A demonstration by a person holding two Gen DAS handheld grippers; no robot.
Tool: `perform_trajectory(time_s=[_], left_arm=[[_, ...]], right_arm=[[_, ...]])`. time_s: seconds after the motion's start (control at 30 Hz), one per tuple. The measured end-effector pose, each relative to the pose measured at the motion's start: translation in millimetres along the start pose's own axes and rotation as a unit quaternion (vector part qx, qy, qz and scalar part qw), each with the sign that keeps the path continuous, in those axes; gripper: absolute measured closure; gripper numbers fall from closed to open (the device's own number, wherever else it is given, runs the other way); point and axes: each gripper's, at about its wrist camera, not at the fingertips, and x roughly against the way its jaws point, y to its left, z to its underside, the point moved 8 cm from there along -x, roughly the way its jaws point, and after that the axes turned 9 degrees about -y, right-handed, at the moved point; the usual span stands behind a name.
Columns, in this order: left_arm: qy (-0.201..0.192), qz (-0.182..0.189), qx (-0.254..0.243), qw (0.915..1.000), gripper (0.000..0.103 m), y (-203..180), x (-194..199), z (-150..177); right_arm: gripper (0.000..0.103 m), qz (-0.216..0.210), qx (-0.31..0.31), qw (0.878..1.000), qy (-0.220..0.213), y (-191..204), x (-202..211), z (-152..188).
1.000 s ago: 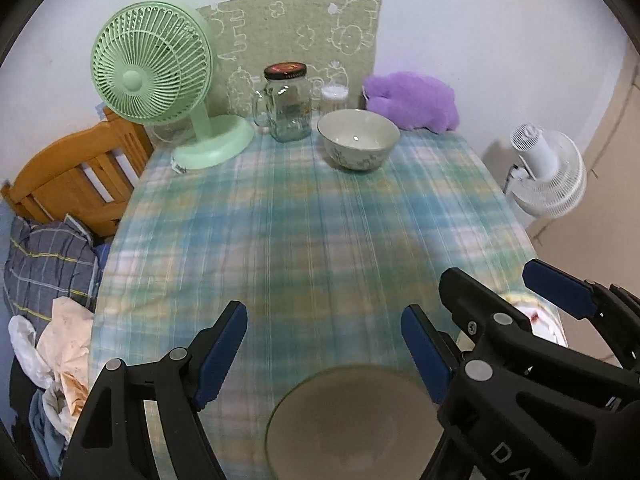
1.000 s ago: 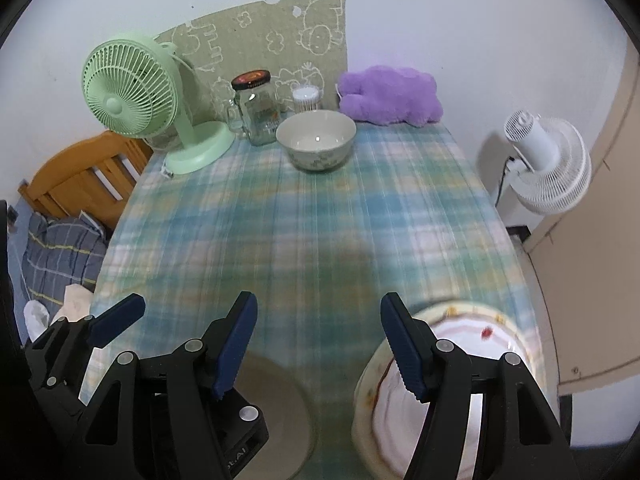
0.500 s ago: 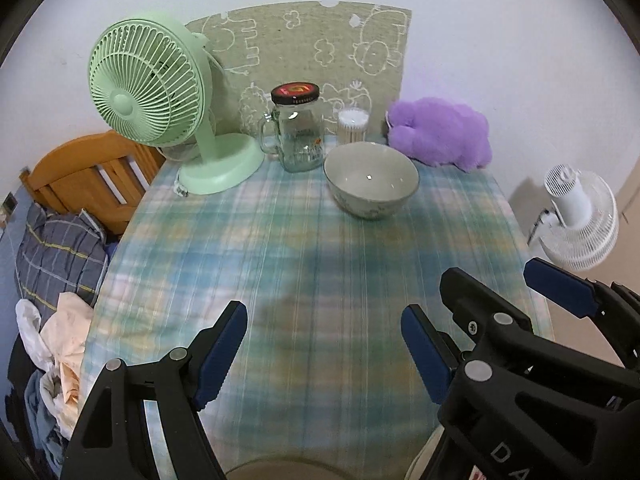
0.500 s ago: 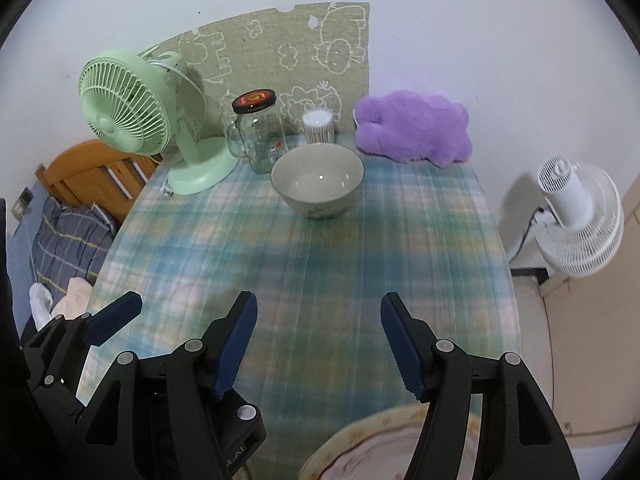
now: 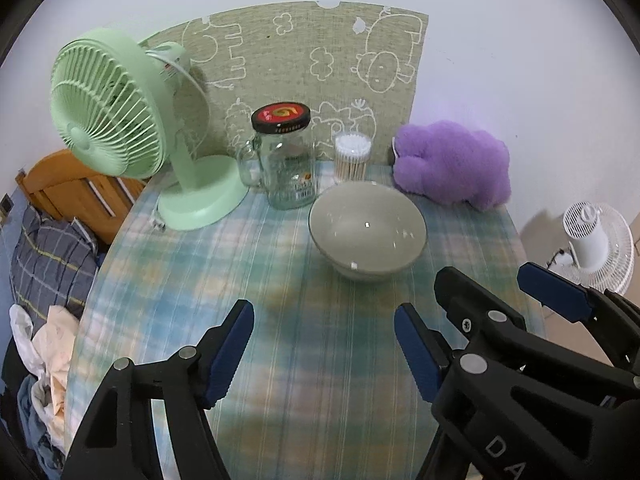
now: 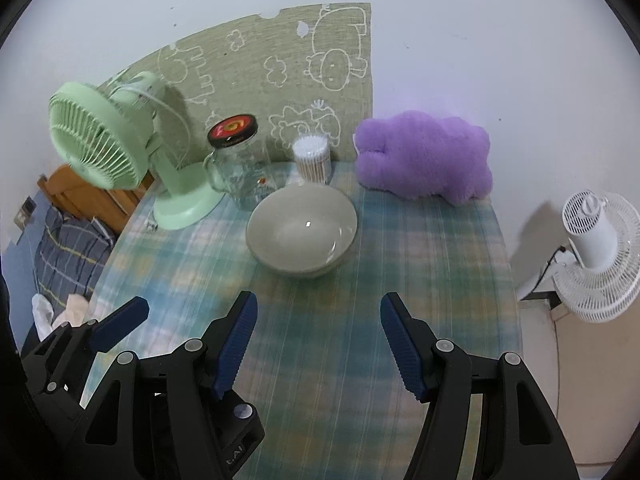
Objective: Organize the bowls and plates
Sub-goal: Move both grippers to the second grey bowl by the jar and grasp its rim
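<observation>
A grey-green ceramic bowl (image 5: 367, 230) stands empty at the far side of the plaid table; it also shows in the right wrist view (image 6: 302, 233). My left gripper (image 5: 323, 350) is open and empty, low over the table, short of the bowl. My right gripper (image 6: 318, 344) is open and empty, also short of the bowl, just right of the left one. The right gripper's blue-padded fingers (image 5: 554, 298) show at the right of the left wrist view. No plates are in view.
Behind the bowl stand a glass jar with a black lid (image 5: 285, 162), a cotton-swab tub (image 5: 352, 157), a green desk fan (image 5: 120, 120) and a purple plush (image 5: 452, 164). A wooden chair with clothes (image 5: 60, 216) is left of the table; a white floor fan (image 6: 596, 248) is to the right.
Both grippers have moved forward across the table toward the bowl. The plates near the front edge have dropped out of view. Both stay open.
</observation>
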Motion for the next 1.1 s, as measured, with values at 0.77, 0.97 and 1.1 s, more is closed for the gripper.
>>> perform_trajectory(time_s=[0.77, 0.97, 1.1], left_arm=[[0.035, -0.046, 0.025, 0.998, 0.062, 13.2, -112.3, -17.3], [0.046, -0.043, 0.018, 0.9979, 0.067, 11.8, -134.5, -17.1], [0.049, -0.039, 0.005, 0.998, 0.074, 5.6, -145.7, -18.8]], right_arm=[[0.057, 0.01, -0.026, 0.999, 0.016, -13.7, -123.5, -22.9], [0.064, 0.016, -0.029, 0.999, 0.025, -20.4, -148.6, -21.8], [0.07, 0.017, -0.039, 0.998, 0.036, -28.4, -161.1, -20.4]])
